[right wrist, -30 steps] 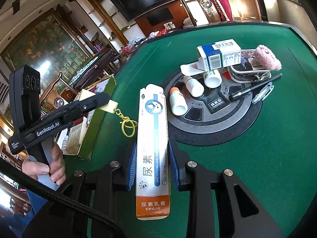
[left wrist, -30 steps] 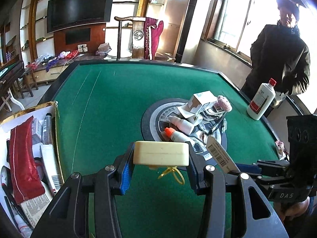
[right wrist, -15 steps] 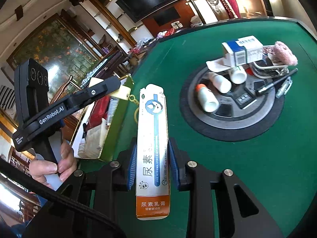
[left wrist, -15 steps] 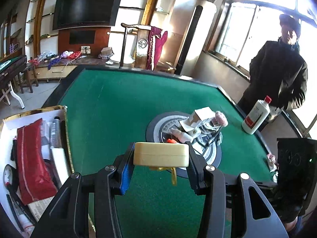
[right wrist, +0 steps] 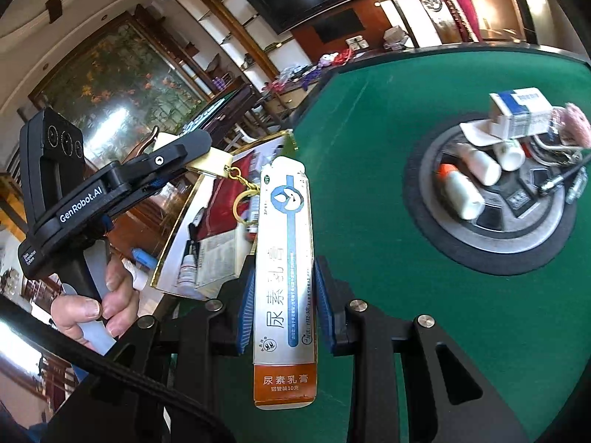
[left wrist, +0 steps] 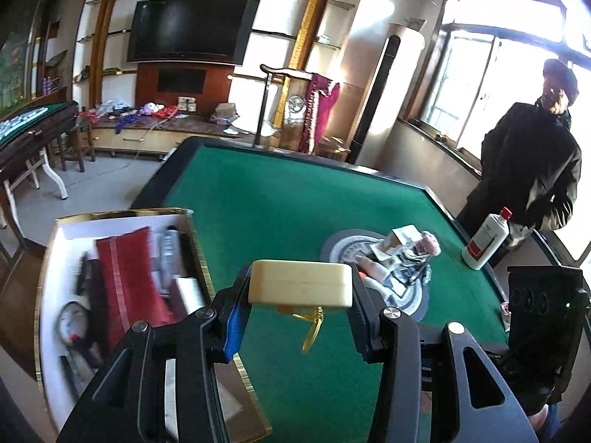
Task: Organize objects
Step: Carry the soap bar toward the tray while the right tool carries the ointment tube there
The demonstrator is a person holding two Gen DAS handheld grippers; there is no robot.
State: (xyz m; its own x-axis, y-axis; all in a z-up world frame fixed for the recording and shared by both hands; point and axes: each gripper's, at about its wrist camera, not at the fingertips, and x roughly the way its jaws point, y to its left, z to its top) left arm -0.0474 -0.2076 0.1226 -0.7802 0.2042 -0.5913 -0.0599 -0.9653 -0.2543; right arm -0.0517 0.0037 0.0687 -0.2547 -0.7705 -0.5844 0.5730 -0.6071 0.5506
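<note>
Here, from the left wrist, the left gripper (left wrist: 299, 304) is clamped on a cream block (left wrist: 300, 282), its gold ring (left wrist: 312, 326) dangling just right of the box (left wrist: 50, 277) rim. The ring could snag that rim on the way in. From the right wrist, the right gripper (right wrist: 283, 304) pinches a carton (right wrist: 284, 277) low on its length, beside the box; top-heavy, it may pivot or slip.
</note>
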